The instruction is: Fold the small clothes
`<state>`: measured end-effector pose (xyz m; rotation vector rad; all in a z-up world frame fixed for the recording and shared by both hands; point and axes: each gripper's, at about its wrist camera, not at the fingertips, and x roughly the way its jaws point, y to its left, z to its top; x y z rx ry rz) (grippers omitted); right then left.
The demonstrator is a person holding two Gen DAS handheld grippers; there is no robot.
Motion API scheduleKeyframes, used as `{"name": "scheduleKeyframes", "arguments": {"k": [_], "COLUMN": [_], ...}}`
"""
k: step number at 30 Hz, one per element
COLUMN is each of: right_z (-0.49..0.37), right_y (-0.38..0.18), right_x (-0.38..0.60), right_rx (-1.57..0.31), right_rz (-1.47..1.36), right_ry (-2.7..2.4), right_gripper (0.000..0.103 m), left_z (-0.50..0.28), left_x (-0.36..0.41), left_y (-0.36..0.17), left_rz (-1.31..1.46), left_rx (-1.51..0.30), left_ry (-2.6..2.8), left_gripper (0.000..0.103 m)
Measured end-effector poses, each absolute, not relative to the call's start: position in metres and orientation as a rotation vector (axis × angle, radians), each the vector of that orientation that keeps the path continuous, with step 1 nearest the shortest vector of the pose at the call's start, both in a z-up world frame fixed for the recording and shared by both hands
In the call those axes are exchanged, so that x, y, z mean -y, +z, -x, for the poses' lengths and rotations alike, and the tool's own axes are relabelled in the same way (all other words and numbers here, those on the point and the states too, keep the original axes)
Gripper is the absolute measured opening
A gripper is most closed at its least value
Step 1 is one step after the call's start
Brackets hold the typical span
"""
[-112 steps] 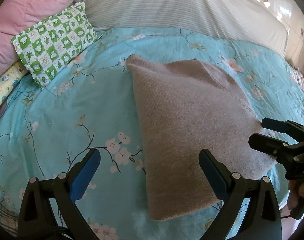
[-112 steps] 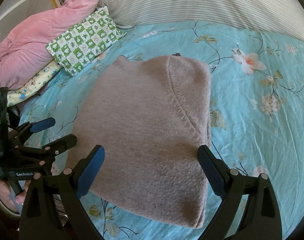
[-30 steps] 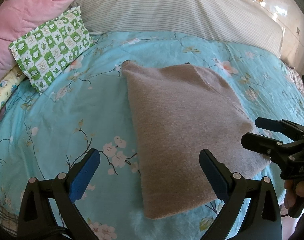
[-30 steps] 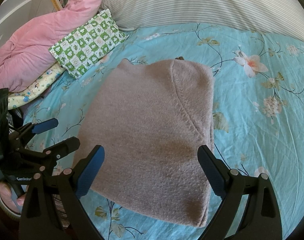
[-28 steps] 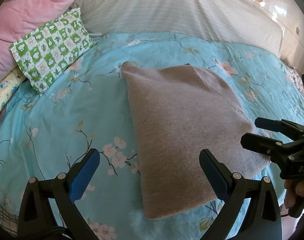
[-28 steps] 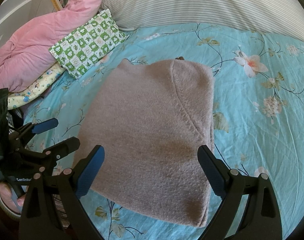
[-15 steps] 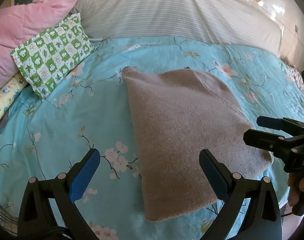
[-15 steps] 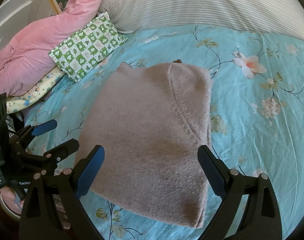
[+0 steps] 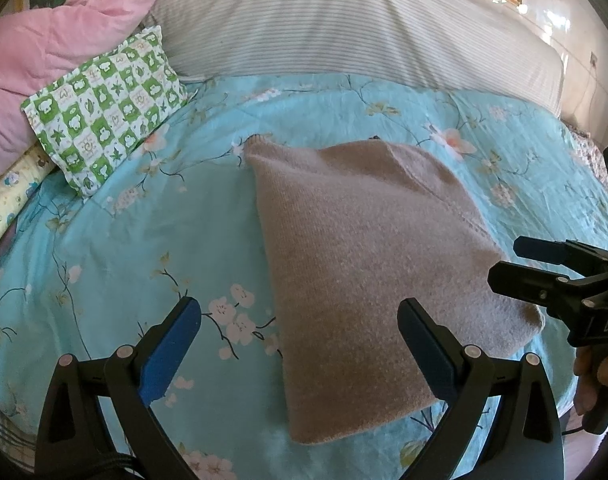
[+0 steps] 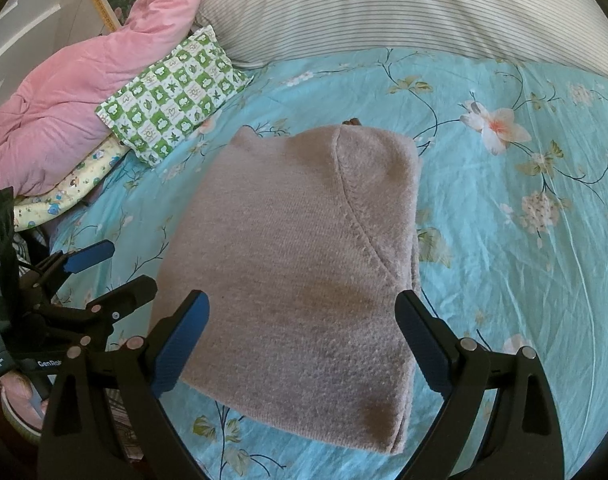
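A beige knitted garment point(image 9: 367, 248) lies folded into a flat rectangle on the turquoise floral bed sheet point(image 9: 136, 248); it also shows in the right wrist view point(image 10: 300, 264). My left gripper point(image 9: 300, 344) is open and empty, hovering over the garment's near left corner. My right gripper point(image 10: 302, 334) is open and empty, hovering over the garment's near edge. Each gripper shows in the other's view, the right one point(image 9: 543, 268) beside the garment's right corner and the left one point(image 10: 100, 276) beside its left edge.
A green-and-white checked pillow point(image 9: 104, 108) lies at the left, with a pink quilt point(image 9: 56, 40) behind it and a yellow printed cloth point(image 9: 8, 204) below. A striped bolster point(image 9: 343, 24) runs along the back. The bed's edge is near me.
Both grippers have drawn back and risen slightly from the garment, still open. The garment has not moved.
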<state>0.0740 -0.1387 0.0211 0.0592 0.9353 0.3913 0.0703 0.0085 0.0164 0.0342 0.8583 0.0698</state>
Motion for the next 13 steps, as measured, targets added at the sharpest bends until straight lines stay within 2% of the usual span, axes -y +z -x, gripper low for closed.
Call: {"name": "scheduleKeyframes", "arguments": {"k": [13], "right_z": [-0.077], "right_y": [0.021], "right_x": [0.1471], "right_rx": [-0.938], "right_rz": [-0.061], "right_ry": [0.383], "right_gripper": [0.094], "left_z": [-0.0708], "left_x": [-0.0128], "left_y": [0.0219], "left_rz": [-0.02], "left_rx": [-0.854], "left_ry": [0.079], "left_gripper": [0.098]}}
